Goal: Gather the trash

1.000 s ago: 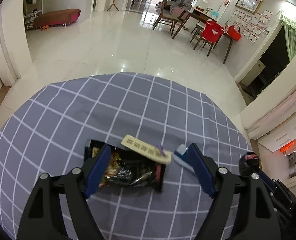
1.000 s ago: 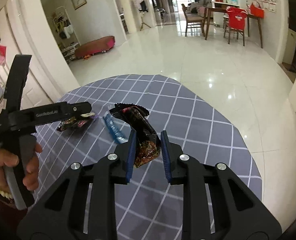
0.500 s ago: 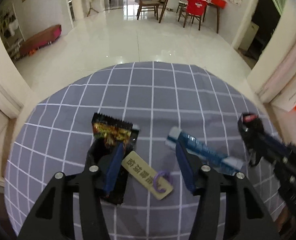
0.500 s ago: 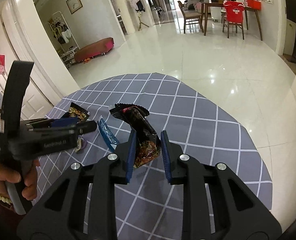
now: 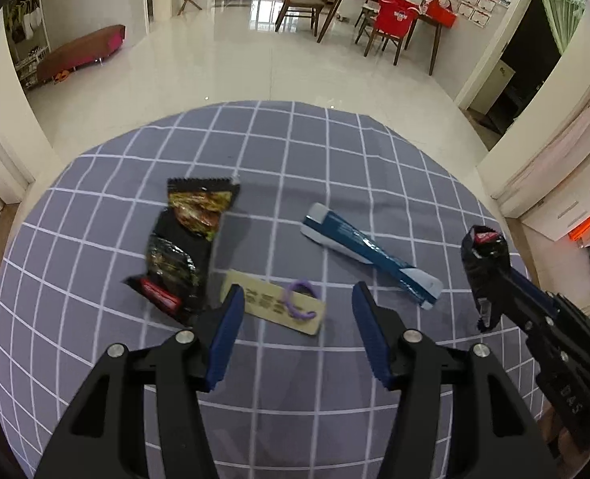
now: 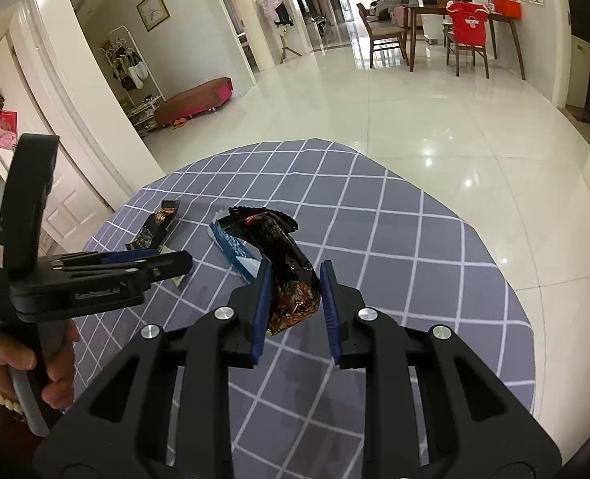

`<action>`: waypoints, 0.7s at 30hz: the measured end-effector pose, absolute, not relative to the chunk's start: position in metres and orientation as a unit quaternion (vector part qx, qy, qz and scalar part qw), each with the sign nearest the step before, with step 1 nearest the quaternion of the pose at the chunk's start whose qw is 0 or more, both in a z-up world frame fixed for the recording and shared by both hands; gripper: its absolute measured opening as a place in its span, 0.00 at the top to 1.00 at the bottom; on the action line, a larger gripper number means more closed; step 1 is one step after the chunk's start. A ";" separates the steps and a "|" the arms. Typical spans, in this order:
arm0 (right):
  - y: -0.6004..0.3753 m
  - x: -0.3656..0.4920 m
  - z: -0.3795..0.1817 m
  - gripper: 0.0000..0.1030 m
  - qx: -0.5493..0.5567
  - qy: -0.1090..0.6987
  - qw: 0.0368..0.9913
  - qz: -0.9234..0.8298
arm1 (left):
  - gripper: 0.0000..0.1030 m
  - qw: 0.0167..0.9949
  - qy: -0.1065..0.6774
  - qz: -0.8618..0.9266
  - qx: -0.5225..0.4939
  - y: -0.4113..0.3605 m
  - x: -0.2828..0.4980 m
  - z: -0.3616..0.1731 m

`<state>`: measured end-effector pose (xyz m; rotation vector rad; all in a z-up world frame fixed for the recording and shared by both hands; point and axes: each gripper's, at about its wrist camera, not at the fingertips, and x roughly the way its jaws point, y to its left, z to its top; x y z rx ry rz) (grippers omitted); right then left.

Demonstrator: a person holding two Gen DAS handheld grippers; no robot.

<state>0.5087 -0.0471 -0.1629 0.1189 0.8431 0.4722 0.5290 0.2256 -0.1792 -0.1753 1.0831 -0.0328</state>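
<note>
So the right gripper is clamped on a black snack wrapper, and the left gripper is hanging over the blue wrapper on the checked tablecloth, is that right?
Not quite. The right gripper is indeed clamped on a black snack wrapper, but in the left wrist view the left gripper hangs with open jaws over the beige tag with the purple loop, not the blue wrapper, which lies off to its right on the checked tablecloth.
</note>
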 end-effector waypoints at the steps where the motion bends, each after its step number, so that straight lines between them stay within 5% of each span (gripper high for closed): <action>1: -0.049 0.509 -0.163 0.76 0.057 0.405 0.884 0.227 | 0.46 0.853 0.516 -0.015 -0.081 0.222 0.527 -0.181; 7: -0.055 0.506 -0.162 0.76 0.063 0.405 0.884 0.227 | 0.48 0.856 0.513 -0.011 -0.062 0.204 0.535 -0.183; 12: -0.056 0.506 -0.163 0.76 0.065 0.405 0.883 0.228 | 0.82 0.861 0.506 0.001 -0.040 0.200 0.538 -0.184; 21: -0.055 0.501 -0.160 0.76 0.067 0.403 0.885 0.226 | 0.97 0.876 0.479 -0.022 -0.047 0.200 0.520 -0.166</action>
